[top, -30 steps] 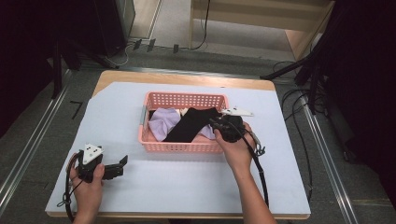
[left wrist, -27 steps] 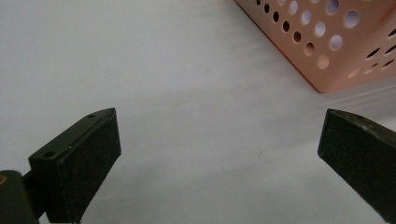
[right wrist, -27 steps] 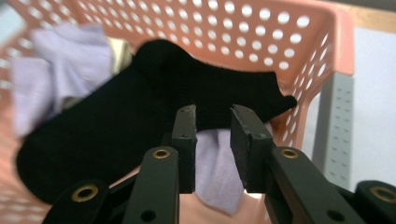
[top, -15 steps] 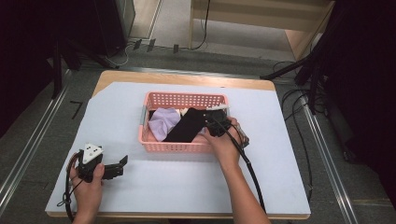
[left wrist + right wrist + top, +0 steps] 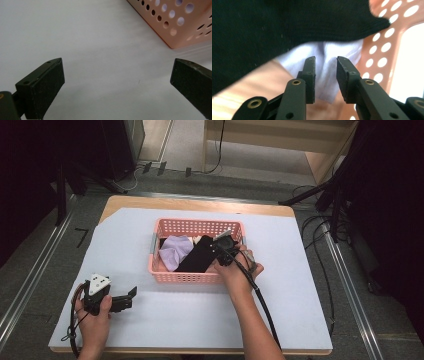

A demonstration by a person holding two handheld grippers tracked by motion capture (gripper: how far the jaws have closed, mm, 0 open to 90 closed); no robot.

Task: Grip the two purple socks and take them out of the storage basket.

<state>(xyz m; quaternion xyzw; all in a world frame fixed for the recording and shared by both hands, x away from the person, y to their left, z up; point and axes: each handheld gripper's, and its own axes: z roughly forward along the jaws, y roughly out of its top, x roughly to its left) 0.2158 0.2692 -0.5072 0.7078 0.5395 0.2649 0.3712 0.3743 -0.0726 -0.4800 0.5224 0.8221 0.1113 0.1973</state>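
— Hands, left to right?
— Left gripper (image 5: pixel 131 293) rests on the table (image 5: pixel 300 270) at seven o'clock, jaws wide apart.
— And the other?
— Right gripper (image 5: pixel 325 62) dips into the pink basket (image 5: pixel 186 277) at centre, jaws slightly parted over a pale cloth (image 5: pixel 337 53) beside the black garment (image 5: pixel 200 256).

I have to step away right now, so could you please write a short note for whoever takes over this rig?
Left tool: open, holding nothing, resting on the white table cover in front of the pink basket's near left corner.
Right tool: down inside the basket, jaws partly open around a pale lavender cloth just below the black cloth, not yet closed on it.
Done: nothing lies outside the basket yet.
Left: probably close on the lavender piece, lift it out, then the remaining clothes.
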